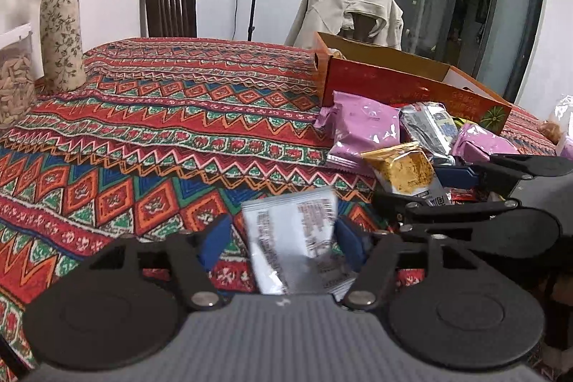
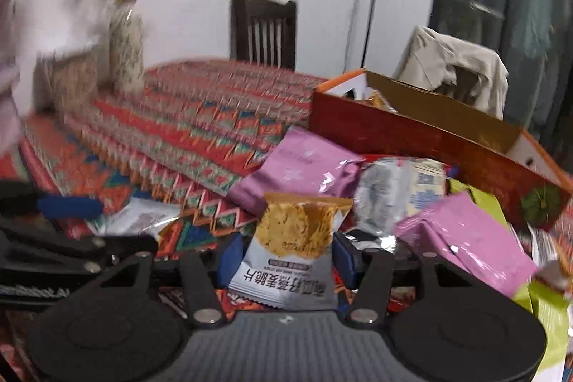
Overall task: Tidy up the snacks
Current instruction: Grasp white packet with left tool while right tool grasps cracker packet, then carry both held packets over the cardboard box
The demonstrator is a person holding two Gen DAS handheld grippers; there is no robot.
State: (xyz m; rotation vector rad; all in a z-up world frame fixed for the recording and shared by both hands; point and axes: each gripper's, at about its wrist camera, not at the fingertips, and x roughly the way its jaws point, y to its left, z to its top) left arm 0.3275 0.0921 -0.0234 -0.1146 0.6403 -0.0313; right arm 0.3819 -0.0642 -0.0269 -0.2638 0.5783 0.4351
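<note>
Two handheld grippers are each pinching one flat foil sachet between blue pads above a woven tablecloth patterned in red, teal and orange zigzag bands. Left gripper: jaws are closing on a silver-white packet with dense small print, blurred, its lower end sitting down between the fingers while its upper edge is standing clear of the cloth. Right gripper: jaws are clamping a grey-and-gold snack packet, crimped along its top edge, showing a crumbly golden wafer picture and printed characters on its lower half; in the left wrist view the same packet is sitting at the near edge of the snack pile. Loose pile, just in front of the box: glossy, crinkled pink foil packets, one silver packet with blue print, and yellow-green wrappers at the right edge. Behind the pile, a shallow orange cardboard box is lying open-topped with plain brown inner walls; something golden is showing in its far corner, too hidden to name. Far left: a tall ceramic vase with leaf print is holding yellow-flowered twigs, beside a clear jar holding pale elongated pieces.
</note>
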